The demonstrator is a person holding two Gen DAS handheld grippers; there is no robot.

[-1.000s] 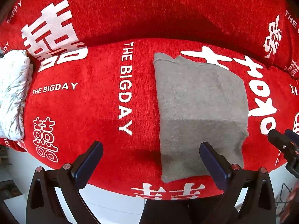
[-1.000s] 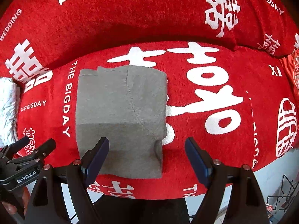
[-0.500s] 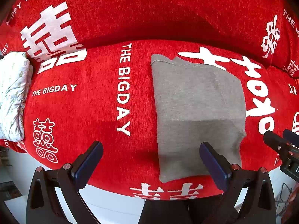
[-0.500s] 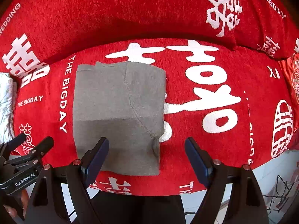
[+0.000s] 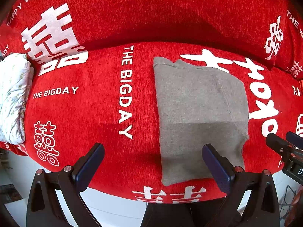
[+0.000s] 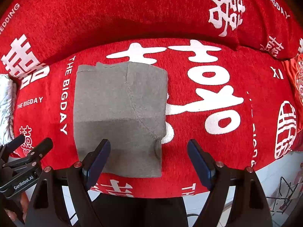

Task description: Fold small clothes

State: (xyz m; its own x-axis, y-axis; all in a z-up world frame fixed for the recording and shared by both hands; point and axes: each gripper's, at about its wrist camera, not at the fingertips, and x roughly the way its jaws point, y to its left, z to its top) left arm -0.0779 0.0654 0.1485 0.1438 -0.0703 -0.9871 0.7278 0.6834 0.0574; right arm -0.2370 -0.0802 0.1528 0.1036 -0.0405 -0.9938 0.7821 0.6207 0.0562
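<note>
A grey knit garment [image 5: 200,113] lies folded into a flat rectangle on the red sofa seat [image 5: 90,109]; it also shows in the right wrist view [image 6: 119,113]. My left gripper [image 5: 153,162] is open and empty, held above the seat's front edge, its right finger over the garment's near edge. My right gripper [image 6: 148,158] is open and empty, above the garment's near right corner. Each gripper shows at the edge of the other's view: the right gripper [image 5: 284,147] and the left gripper [image 6: 28,147].
The sofa has a red cover with white lettering, and a red backrest [image 6: 132,9] behind the seat. A white patterned cushion [image 5: 13,98] lies at the seat's left end. A red embroidered cushion [image 6: 297,79] sits at the right. White floor [image 5: 113,204] lies below the front edge.
Both grippers have drifted slightly, so the garment sits a touch lower and nearer in the views. The garment lies still and both grippers stay open.
</note>
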